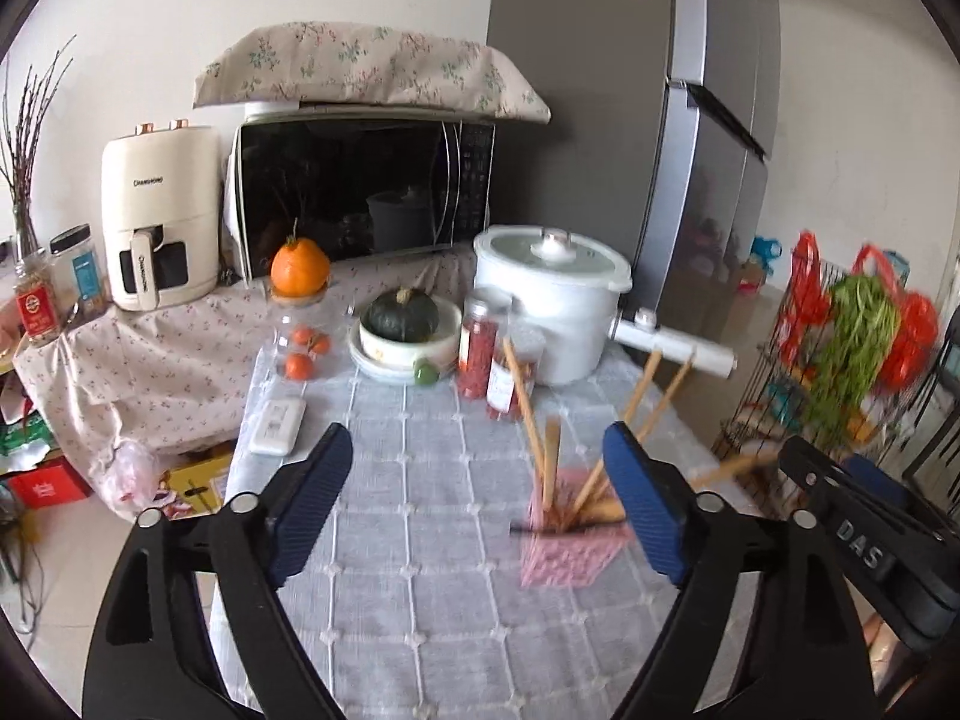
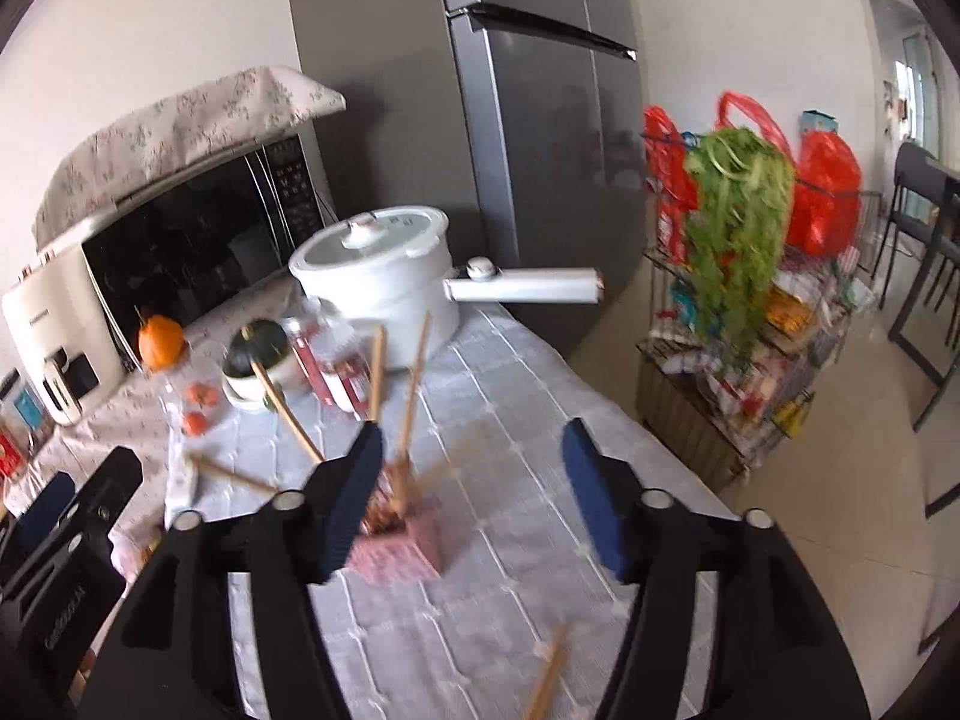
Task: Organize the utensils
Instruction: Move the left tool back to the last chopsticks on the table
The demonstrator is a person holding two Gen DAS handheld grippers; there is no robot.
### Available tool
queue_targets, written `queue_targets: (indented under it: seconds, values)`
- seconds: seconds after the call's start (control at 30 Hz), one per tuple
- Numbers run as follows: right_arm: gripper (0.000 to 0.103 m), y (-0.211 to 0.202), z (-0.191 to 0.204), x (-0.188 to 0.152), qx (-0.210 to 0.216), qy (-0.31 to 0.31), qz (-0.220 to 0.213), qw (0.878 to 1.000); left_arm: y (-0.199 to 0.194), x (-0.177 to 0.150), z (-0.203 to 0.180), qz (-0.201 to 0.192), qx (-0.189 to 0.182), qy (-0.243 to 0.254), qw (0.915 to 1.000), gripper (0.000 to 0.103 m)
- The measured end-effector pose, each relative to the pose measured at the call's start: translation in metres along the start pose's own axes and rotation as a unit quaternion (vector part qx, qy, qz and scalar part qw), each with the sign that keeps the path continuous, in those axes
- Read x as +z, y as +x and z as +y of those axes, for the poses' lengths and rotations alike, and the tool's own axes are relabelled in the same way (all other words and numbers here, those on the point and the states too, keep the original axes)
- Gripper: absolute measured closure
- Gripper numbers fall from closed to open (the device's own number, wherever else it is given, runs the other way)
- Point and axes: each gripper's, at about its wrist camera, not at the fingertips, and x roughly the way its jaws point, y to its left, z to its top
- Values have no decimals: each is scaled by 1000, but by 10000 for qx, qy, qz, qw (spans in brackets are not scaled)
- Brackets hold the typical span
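A pink square utensil holder (image 1: 564,555) stands on the grey checked tablecloth (image 1: 408,600) and holds several wooden chopsticks (image 1: 549,462) that lean in different directions. My left gripper (image 1: 480,504) is open and empty, with the holder just inside its right finger. The right gripper's body (image 1: 864,540) shows at the right of that view. In the right wrist view the holder (image 2: 402,546) sits beside the left finger of my open, empty right gripper (image 2: 474,498). A loose pair of chopsticks (image 2: 549,681) lies on the cloth near the bottom.
A white pot with a long handle (image 1: 555,306), jars of red goods (image 1: 480,348), a squash in a bowl (image 1: 402,324) and a jar of oranges (image 1: 303,342) stand at the back. A white remote (image 1: 277,425) lies left. A fridge (image 2: 510,150) and wire rack (image 2: 738,336) stand right.
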Motion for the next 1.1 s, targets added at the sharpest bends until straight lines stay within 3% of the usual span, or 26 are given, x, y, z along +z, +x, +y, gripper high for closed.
queue_targets:
  seconds: [0.03, 0.13, 0.37, 0.57, 0.67, 0.87, 0.97, 1.03, 1.1]
  values:
    - [25, -2, -3, -6, -62, 4, 14, 10000, 0, -6, -1, 68, 9, 43, 10000, 20]
    - [18, -10, -19, -31, -258, 53, 77, 9996, -1, -25, -4, 267, 71, 139, 9995, 16]
    - [11, -17, -46, -70, -500, -26, 419, 9979, -8, -61, -12, 605, 112, 292, 9977, 7]
    - [10, -19, -68, -104, -599, -291, 901, 9937, 1, -92, -29, 1124, 40, 532, 9922, 7]
    - [10, -16, -88, -122, -772, -228, 1255, 9888, 15, -110, -44, 1588, -69, 713, 9847, 7]
    - [10, 1, -147, -156, -867, 770, 2333, 9655, 56, -142, -77, 2563, -343, 718, 9633, 7]
    - [10, 7, -168, -164, -868, 1135, 2600, 9550, 80, -147, -103, 2897, -510, 672, 9534, 9]
    - [10, 9, -181, -169, -810, 1432, 2732, 9478, 94, -148, -125, 3011, -627, 718, 9488, 17]
    - [10, 13, -189, -172, -717, 1638, 2888, 9406, 107, -151, -146, 3213, -725, 798, 9408, 31]
